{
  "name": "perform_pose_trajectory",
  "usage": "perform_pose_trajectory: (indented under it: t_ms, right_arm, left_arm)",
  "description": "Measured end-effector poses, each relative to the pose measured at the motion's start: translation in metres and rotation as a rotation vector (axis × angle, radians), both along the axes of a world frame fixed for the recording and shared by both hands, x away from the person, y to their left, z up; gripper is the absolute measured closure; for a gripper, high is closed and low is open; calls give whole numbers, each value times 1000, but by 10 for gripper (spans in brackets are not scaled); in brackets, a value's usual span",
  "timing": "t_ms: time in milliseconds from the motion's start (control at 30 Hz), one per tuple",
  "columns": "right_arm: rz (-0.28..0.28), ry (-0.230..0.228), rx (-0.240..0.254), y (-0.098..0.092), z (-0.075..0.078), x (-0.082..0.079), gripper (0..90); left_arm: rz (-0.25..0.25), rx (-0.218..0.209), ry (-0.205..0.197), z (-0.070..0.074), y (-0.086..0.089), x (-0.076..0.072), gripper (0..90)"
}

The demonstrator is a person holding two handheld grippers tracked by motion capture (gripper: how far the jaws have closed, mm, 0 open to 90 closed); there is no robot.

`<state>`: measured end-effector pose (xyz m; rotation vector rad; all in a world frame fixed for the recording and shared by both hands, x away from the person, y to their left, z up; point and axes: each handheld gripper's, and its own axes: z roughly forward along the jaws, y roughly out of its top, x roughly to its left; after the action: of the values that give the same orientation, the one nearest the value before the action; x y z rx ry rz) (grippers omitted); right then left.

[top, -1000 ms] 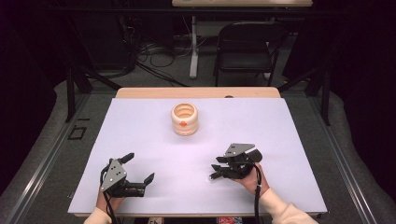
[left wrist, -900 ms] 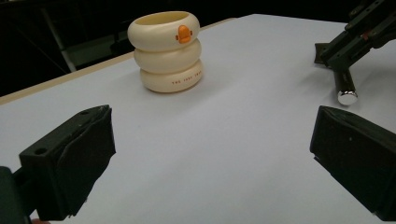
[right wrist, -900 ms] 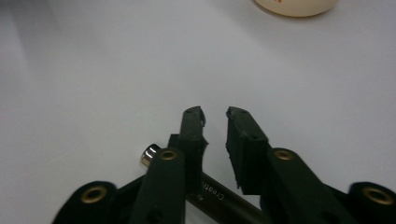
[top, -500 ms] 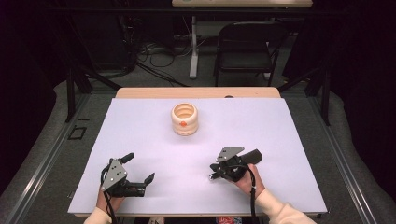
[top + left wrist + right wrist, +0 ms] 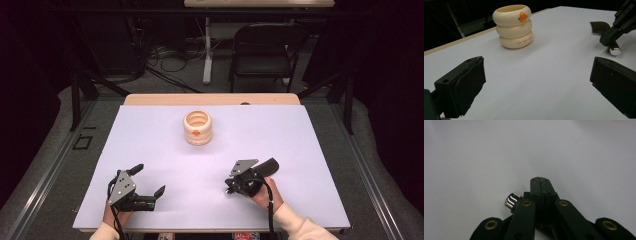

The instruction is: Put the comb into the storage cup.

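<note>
A: Location of the cream ring cup [image 5: 197, 127]?

B: Upright on the bench [image 5: 310, 150], near the middle of the far edge, well apart from both tools. Nothing touching it.

A: Tool status?

B: Left tool [image 5: 149, 179]: jaws wide apart, empty, low over the near-left corner, aimed toward the cup. Right tool [image 5: 539, 181]: jaws pressed together on nothing, tip just above the bench toward the near edge, right of centre. Shiny metal stud [image 5: 511, 200] beside its jaws; impossible to tell whether part of the tool or loose.

A: Expected handling?

B: Probably light and stiff. Three bulging rings stacked, hollow, open at the top; looks like moulded plastic or glazed ware, material not confirmable. Smooth and rounded, so likely slippery under hard pads. If ceramic, brittle: avoid knocking or dropping.

A: Recommended grip point?

B: Two options. Either across the outside, pads seated in a groove between two rings to stop vertical slip. Or over the top rim, one jaw inside the wall and one outside. Avoid the crown of a bulge: likely to squirt out under pressure. Check jaw spread against the full width first; possibly too wide for an outside grip, in which case take the rim. Prefer the left tool, jaws apart and facing the cup. Open the right tool before any approach. Close gently, lift straight up, keep upright.
</note>
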<state>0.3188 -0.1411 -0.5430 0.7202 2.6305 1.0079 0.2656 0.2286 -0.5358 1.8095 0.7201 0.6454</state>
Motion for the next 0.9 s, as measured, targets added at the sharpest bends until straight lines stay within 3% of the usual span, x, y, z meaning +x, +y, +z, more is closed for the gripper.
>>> perform_pose_trajectory:
  t_ms: [900]
  right_arm:
    - [19,42,-29,-10,2,-13,900]
  left_arm:
    - [5,1,0,0,1,0,2]
